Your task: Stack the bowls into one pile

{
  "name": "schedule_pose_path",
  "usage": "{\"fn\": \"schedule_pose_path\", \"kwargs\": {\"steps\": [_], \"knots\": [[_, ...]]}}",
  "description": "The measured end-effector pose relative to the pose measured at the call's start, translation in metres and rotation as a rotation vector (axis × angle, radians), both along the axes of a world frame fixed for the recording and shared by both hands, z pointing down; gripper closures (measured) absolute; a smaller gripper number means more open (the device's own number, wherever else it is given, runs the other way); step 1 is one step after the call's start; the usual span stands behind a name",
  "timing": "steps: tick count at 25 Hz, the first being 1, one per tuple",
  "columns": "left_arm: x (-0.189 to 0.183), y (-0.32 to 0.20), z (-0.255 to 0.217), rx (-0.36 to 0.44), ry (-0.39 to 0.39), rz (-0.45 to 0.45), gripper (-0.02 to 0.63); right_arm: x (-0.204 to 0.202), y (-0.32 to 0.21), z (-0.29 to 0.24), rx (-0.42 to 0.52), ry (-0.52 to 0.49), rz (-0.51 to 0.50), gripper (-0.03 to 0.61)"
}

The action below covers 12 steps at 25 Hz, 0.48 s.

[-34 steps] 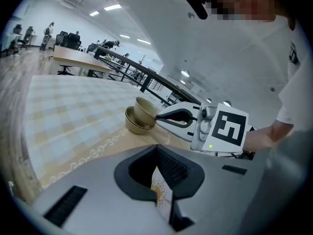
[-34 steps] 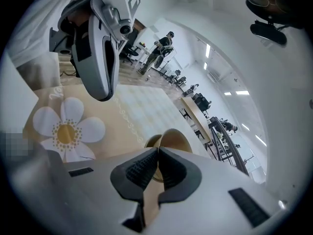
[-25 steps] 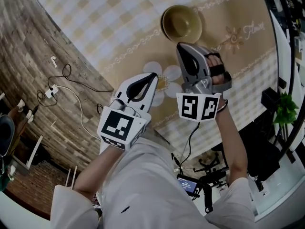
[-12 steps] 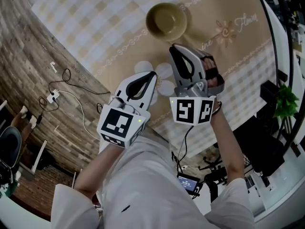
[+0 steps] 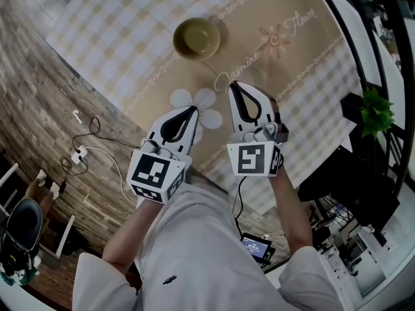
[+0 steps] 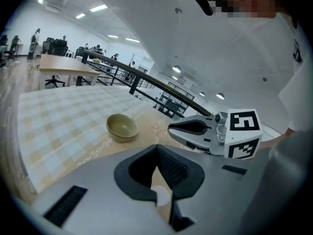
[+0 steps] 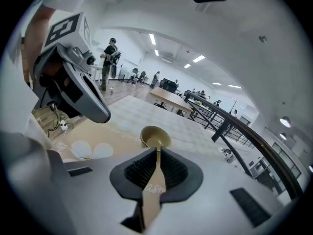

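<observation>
If something went wrong from here, I think it would be a bump. The round olive-green bowls (image 5: 196,37) were already sitting in one pile, so a gripper that swung out past the big white flower (image 5: 206,97) printed on the tan and checked tablecloth (image 5: 292,63) could knock the pile over or push it along the cloth. A tug on the cloth could shake it too. If one bowl sat a little crooked inside the others, the pile might wobble, but I could not see any bowl sitting crooked. The left gripper (image 5: 192,110) hung right over the near side of the flower. Its jaws were pressed together at the tips and held nothing. The right gripper (image 5: 234,86) was just beside the flower, on the person's right. Its jaws were nearly touching, with only a thin slit between them, and it held nothing either. The pile stood on the far side of the flower, well apart from both grippers. The bowls looked smooth and a bit shiny, all the same dull green-yellow. From the side, their rims showed as thin rings, one tucked inside the next. The top bowl was empty.
</observation>
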State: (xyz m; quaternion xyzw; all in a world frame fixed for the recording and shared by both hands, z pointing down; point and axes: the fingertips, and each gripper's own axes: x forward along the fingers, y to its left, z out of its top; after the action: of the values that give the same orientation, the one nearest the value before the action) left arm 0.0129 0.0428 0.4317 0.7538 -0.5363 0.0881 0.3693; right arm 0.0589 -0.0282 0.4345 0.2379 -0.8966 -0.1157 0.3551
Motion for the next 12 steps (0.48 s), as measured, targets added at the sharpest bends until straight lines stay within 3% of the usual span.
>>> {"fn": "schedule_pose_path", "kwargs": {"steps": [12], "knots": [[0.039, 0.025, -0.078, 0.084, -0.043, 0.108, 0.597, 0.09, 0.042, -0.068, 0.009, -0.052, 0.232, 0.538]]}}
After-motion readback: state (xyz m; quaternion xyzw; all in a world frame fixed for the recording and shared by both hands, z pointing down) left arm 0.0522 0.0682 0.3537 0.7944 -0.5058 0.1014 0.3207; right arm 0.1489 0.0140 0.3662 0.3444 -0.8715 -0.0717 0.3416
